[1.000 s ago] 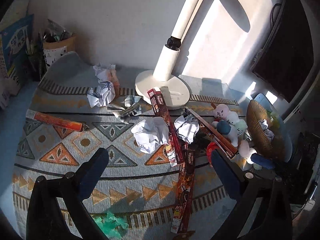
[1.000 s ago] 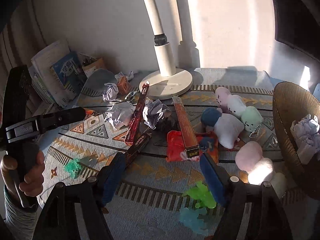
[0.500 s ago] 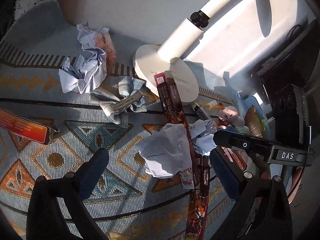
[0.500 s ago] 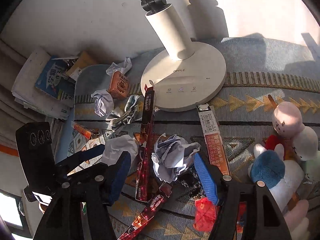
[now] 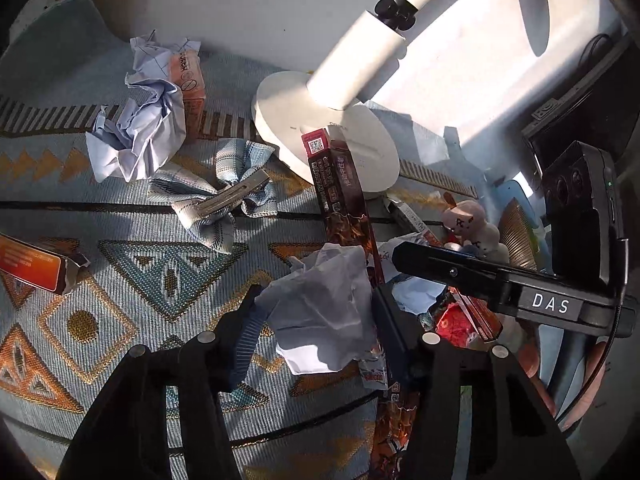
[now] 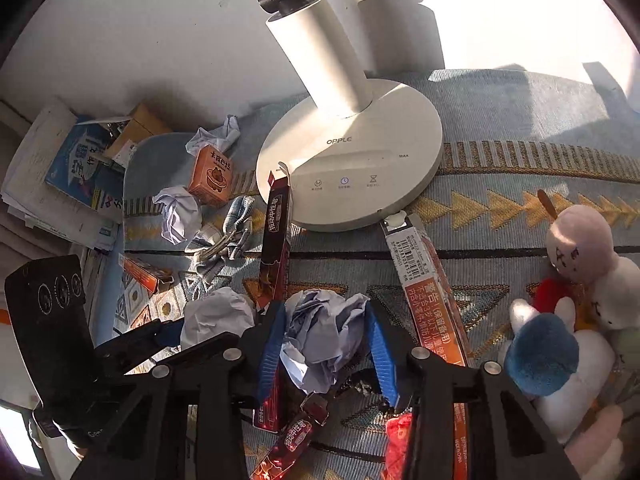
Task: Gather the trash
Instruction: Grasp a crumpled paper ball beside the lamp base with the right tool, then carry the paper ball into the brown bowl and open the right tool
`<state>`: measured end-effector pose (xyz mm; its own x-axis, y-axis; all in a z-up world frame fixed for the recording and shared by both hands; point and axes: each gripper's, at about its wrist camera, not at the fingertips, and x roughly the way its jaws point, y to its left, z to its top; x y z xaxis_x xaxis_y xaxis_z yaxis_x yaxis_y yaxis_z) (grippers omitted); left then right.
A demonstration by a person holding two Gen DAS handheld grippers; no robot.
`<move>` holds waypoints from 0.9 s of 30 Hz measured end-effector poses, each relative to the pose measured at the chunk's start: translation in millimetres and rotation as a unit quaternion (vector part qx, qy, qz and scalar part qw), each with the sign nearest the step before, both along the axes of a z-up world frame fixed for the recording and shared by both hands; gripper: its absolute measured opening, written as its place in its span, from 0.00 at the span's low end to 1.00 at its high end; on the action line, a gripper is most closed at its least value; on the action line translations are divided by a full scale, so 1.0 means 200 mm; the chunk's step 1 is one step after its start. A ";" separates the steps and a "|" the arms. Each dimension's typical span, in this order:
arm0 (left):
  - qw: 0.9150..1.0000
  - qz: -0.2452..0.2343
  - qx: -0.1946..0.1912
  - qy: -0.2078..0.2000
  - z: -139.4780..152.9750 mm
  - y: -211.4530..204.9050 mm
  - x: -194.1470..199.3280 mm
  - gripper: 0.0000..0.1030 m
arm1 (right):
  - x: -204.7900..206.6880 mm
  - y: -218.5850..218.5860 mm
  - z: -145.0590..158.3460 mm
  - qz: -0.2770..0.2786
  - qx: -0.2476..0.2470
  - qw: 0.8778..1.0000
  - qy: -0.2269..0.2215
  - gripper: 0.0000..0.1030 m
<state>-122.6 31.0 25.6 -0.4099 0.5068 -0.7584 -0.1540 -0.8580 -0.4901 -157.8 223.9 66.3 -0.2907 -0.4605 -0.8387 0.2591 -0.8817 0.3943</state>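
"OPPLE" and "MAX" printed on lamp base [image 6: 352, 152]; "DAS" on right gripper [image 6: 326, 344]. Both grippers clamped on crumpled white paper: left gripper [image 5: 316, 320], wad [image 5: 324, 312]; right, wad [image 6: 324, 328].

left tool [image 5: 316, 328]: black frame, silver screws | right tool [image 6: 326, 344]: blue ribbed pads
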 end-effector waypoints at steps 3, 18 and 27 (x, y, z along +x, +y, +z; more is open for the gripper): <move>0.999 0.003 -0.021 0.027 0.07 0.00 0.05 0.50 | 0.05 0.06 0.09 0.004 -0.047 0.999 0.020 0.37; 0.993 -0.026 0.024 0.113 0.34 0.20 0.80 0.49 | 0.92 0.57 0.24 -0.021 -0.048 0.998 0.040 0.38; 0.995 -0.078 0.008 0.059 0.09 0.43 0.94 0.49 | 1.06 0.65 -0.02 -0.006 -0.023 1.000 -0.001 0.46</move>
<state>65.6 117.7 42.8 -0.4118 0.5828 -0.7006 -0.3417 -0.8114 -0.4741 55.0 352.9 62.7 -0.2951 -0.4952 -0.8171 0.2489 -0.8655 0.4347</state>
